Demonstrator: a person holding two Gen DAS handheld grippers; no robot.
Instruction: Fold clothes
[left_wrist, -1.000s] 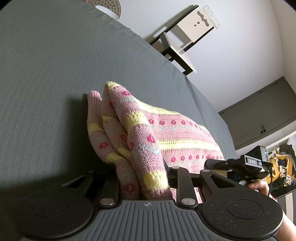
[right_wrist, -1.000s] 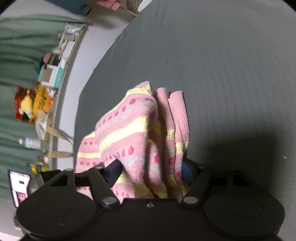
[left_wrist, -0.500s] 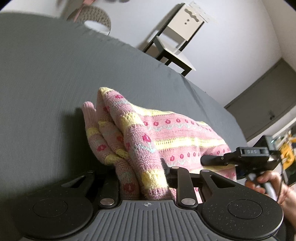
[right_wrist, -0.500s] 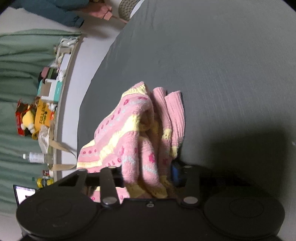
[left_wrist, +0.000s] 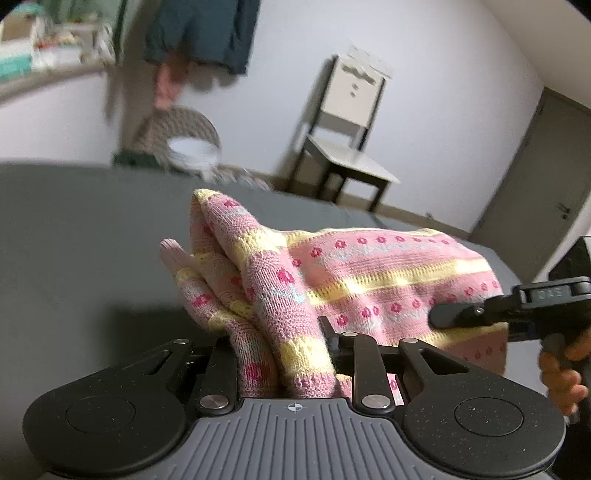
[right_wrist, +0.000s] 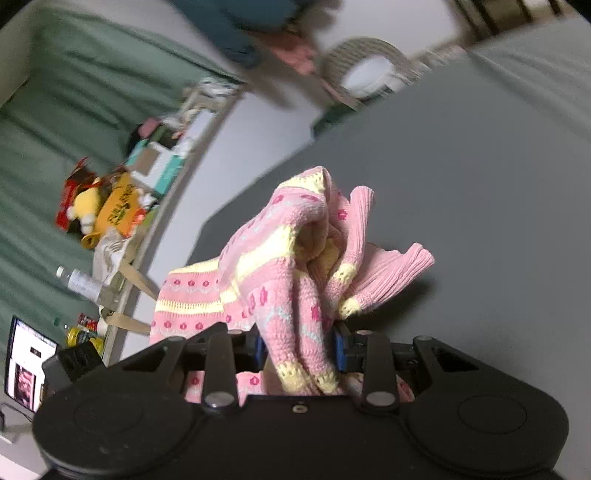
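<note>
A pink and yellow striped knit sweater (left_wrist: 362, 266) with small red flowers is held up above the grey bed (left_wrist: 74, 240). My left gripper (left_wrist: 280, 343) is shut on a bunched edge of it. My right gripper (right_wrist: 299, 347) is shut on another bunched edge of the sweater (right_wrist: 280, 258), with a ribbed pink cuff (right_wrist: 391, 273) hanging to the right. The right gripper also shows in the left wrist view (left_wrist: 439, 317), at the sweater's right end.
The grey bed (right_wrist: 480, 177) fills the lower part of both views. Beyond it stand a chair (left_wrist: 351, 147), a woven basket (left_wrist: 184, 136) and a door (left_wrist: 546, 184). A cluttered shelf (right_wrist: 122, 206) and a laptop (right_wrist: 26, 369) lie to the left.
Both grippers have risen and tilted up with the sweater, lifting it off the bed. More of the room beyond the bed shows now. Both stay shut on the fabric.
</note>
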